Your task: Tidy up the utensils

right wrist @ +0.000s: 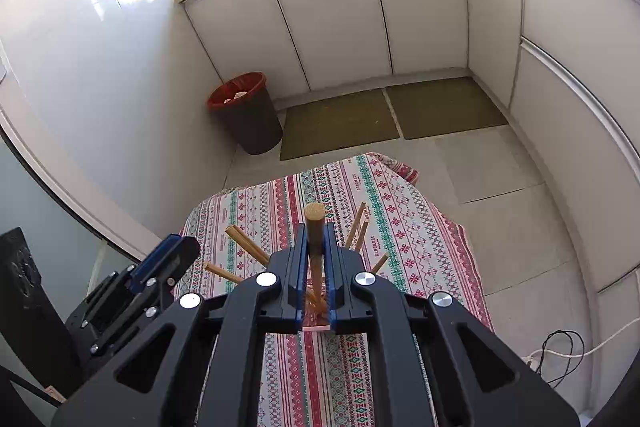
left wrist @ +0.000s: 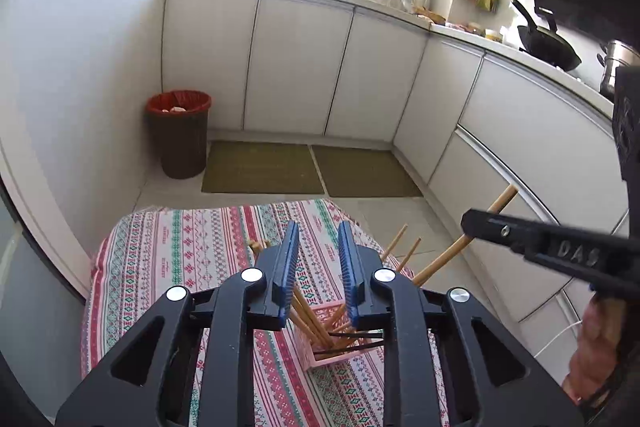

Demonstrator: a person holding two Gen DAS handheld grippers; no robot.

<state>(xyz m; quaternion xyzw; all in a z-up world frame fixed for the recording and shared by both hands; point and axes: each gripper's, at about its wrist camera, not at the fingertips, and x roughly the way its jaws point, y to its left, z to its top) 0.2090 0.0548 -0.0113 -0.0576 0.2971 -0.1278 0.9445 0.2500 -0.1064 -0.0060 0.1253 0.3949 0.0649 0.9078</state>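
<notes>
My right gripper (right wrist: 316, 247) pinches a round wooden stick (right wrist: 315, 227) between its blue ribbed pads, upright over the pink lattice basket (left wrist: 320, 347). My left gripper (left wrist: 318, 251) stands spread, with nothing between the pads, just above the same basket. Thin wooden chopsticks (left wrist: 308, 315) lean inside it. The basket sits on a patterned woven tablecloth (right wrist: 400, 219).

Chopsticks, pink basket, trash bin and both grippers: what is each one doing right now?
Left gripper: open, holding nothing.
Right gripper: shut on a thick wooden stick.
Chopsticks: standing tilted in the basket.
Pink basket: upright on the tablecloth.
Trash bin: uncovered, red liner inside.
</notes>
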